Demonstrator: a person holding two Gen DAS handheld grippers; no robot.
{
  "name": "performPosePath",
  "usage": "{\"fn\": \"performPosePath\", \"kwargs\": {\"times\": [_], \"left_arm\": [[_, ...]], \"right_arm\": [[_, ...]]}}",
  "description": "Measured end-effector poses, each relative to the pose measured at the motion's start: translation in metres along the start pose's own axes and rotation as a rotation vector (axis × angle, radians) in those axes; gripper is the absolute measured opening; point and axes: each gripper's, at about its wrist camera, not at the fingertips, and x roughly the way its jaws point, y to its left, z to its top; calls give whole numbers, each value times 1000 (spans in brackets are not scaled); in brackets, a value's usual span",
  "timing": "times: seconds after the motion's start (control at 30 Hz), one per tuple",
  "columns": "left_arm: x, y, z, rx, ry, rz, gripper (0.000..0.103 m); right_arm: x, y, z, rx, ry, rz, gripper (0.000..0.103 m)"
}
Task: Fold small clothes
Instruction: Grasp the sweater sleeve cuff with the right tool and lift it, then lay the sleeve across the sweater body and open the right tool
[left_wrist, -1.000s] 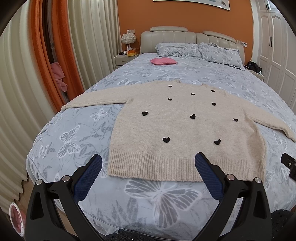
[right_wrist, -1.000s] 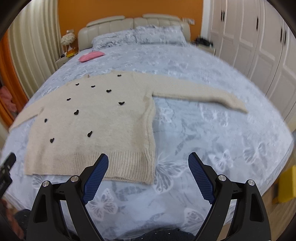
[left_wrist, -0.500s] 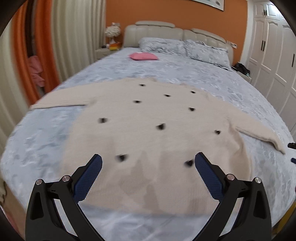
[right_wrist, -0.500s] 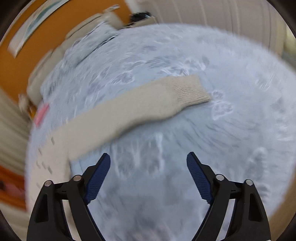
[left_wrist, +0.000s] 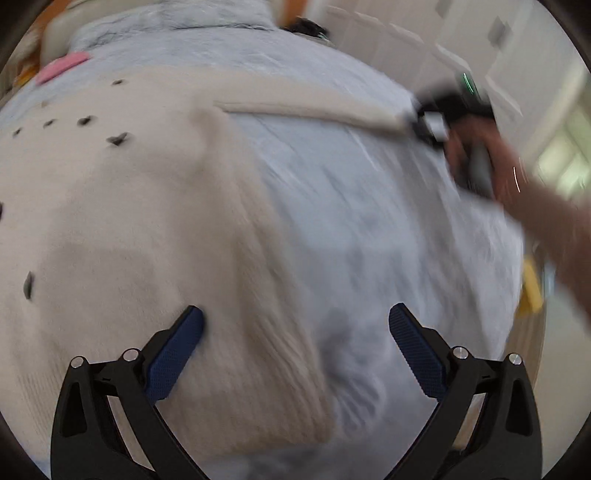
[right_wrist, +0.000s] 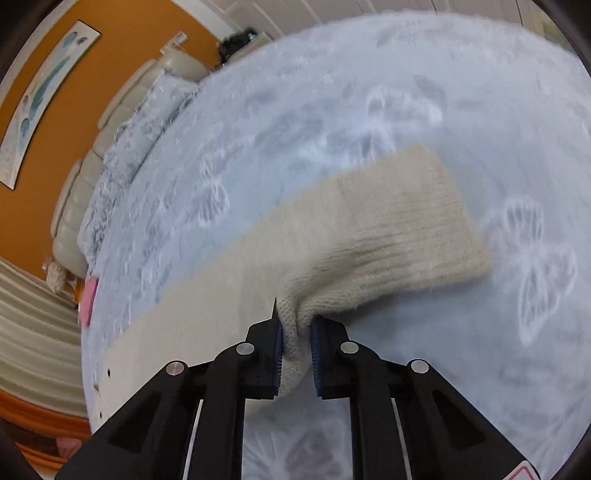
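Note:
A beige knit sweater (left_wrist: 122, 206) with small black hearts lies flat on the bed. My left gripper (left_wrist: 295, 336) is open just above its right bottom corner, its jaws either side of the hem's side edge. My right gripper (right_wrist: 295, 332) is shut on the edge of the right sleeve (right_wrist: 388, 236) near the ribbed cuff. In the left wrist view the right gripper (left_wrist: 428, 125) shows at the sleeve end (left_wrist: 317, 107), held by a hand. The left wrist view is blurred.
The bed has a grey butterfly-print cover (right_wrist: 480, 369). A pink cushion (left_wrist: 62, 70) lies near the pillows (right_wrist: 140, 122) and beige headboard (right_wrist: 70, 206). White wardrobes (left_wrist: 480, 55) stand to the right, and a yellow object (left_wrist: 532, 288) is beside the bed.
My right gripper has gone down to the sleeve and shut on it near the cuff. My left gripper has swung right and lower, to the sweater's right bottom corner.

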Motion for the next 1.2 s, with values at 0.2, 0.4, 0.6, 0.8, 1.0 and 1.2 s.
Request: {"fn": "performPosePath", "kwargs": {"times": [0.2, 0.4, 0.6, 0.8, 1.0, 1.2], "left_arm": [[-45, -6, 18, 51, -153, 48, 98], [-83, 93, 51, -268, -313, 167, 98], [-124, 199, 50, -551, -389, 324, 98], [-144, 255, 34, -658, -402, 455, 98], [-136, 287, 22, -736, -344, 446, 98], [-119, 308, 24, -789, -320, 310, 98]], "right_arm": [[-49, 145, 2, -341, -108, 174, 12], [-58, 316, -68, -640, 3, 413, 12], [-30, 436, -185, -858, 155, 524, 12], [25, 474, -304, -1080, 346, 429, 18], [-9, 418, -275, -887, 232, 425, 47], [-29, 272, -222, -653, 46, 27, 54]]}}
